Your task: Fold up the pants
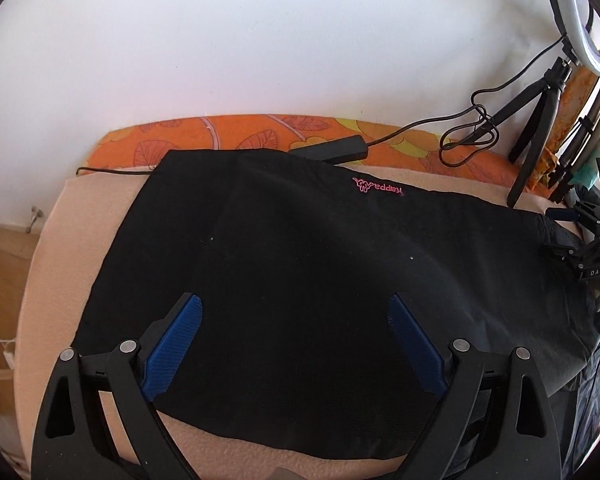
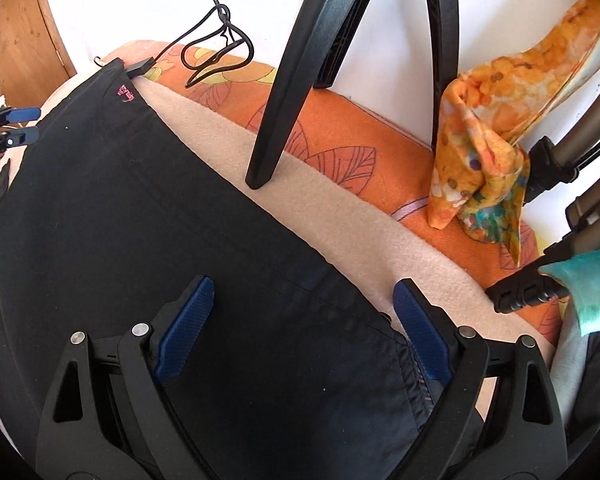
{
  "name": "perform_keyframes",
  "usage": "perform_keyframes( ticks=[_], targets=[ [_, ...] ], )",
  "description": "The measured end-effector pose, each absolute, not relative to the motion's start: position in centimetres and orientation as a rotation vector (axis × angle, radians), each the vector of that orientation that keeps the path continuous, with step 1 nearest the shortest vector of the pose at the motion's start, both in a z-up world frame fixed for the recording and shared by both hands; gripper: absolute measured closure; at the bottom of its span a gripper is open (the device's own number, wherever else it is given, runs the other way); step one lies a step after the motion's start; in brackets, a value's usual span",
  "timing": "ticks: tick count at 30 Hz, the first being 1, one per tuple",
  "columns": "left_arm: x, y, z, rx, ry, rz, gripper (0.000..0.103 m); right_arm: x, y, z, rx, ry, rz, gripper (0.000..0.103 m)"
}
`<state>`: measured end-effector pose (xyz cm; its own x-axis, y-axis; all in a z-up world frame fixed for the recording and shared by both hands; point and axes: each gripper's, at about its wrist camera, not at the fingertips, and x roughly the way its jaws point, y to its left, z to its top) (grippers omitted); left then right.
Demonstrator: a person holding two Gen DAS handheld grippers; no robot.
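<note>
Both the left gripper (image 1: pixel 296 316) and right gripper (image 2: pixel 304 298) hang wide open, holding nothing, above black pants (image 1: pixel 300 272) spread on a beige blanket (image 1: pixel 60 264), with a tripod leg (image 2: pixel 288 96), cable (image 2: pixel 216 56) and scarf (image 2: pixel 476 160) beyond the right fingers.

Black pants (image 1: pixel 284 264) are lying flat across a beige blanket (image 1: pixel 80 216). A pink logo (image 1: pixel 378 187) is showing near one edge.

You are working in a home bedroom: a bed with a cream fleece blanket (image 1: pixel 84 216) over an orange leaf-print sheet (image 1: pixel 236 132) is sitting against a white wall (image 1: pixel 260 40), wooden flooring (image 1: pixel 0 264) (far left) showing beside it.
</note>
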<state>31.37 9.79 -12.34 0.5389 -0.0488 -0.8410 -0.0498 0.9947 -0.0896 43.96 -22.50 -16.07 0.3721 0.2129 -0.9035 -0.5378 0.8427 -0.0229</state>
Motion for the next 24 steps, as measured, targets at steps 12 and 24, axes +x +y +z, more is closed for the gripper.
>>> perform_keyframes(
  ticks=[12,24],
  targets=[
    [31.7,12.3,-12.8,-0.251,1.001,0.032,0.01,38.7,-20.8,-12.8,-0.341,1.016,0.475,0.098],
    [32.0,13.9,-8.7,-0.433,0.927,0.007,0.01,24.5,-15.2,-5.9,-0.477,0.795,0.599,0.098]
  ],
)
